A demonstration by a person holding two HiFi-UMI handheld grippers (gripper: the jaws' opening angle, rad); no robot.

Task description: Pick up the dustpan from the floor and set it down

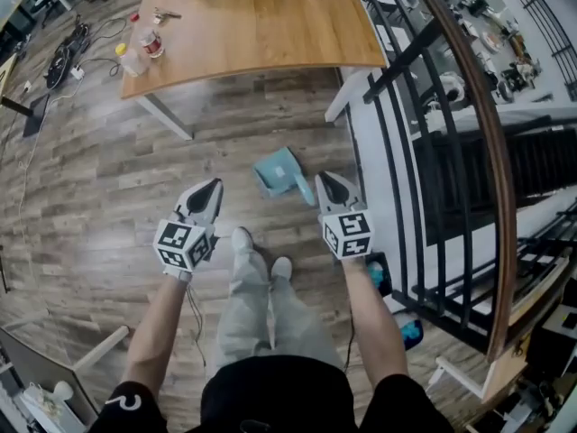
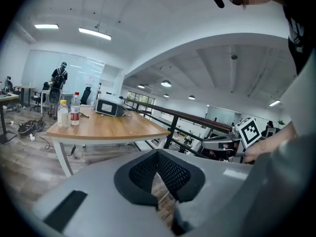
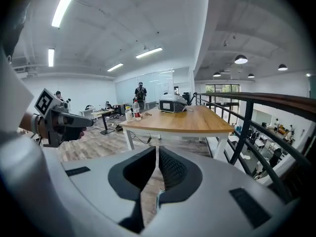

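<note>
A teal dustpan [image 1: 279, 175] lies on the wooden floor in the head view, just ahead of the person's feet, its handle toward the right. My left gripper [image 1: 215, 188] hangs left of it and my right gripper [image 1: 325, 179] close to the handle's right side; neither touches it. Both point forward, slightly down. In the left gripper view the left gripper [image 2: 157, 153] has its tips together with nothing between them. The right gripper [image 3: 157, 149] in its own view is likewise shut and empty. Neither gripper view shows the dustpan.
A wooden table [image 1: 261, 25] with bottles [image 1: 144, 48] and a grey device stands beyond the dustpan. A black railing with a wooden rail [image 1: 433, 142] runs along the right. Cables [image 1: 68, 57] lie at far left. The person's shoes [image 1: 260, 253] are between the grippers.
</note>
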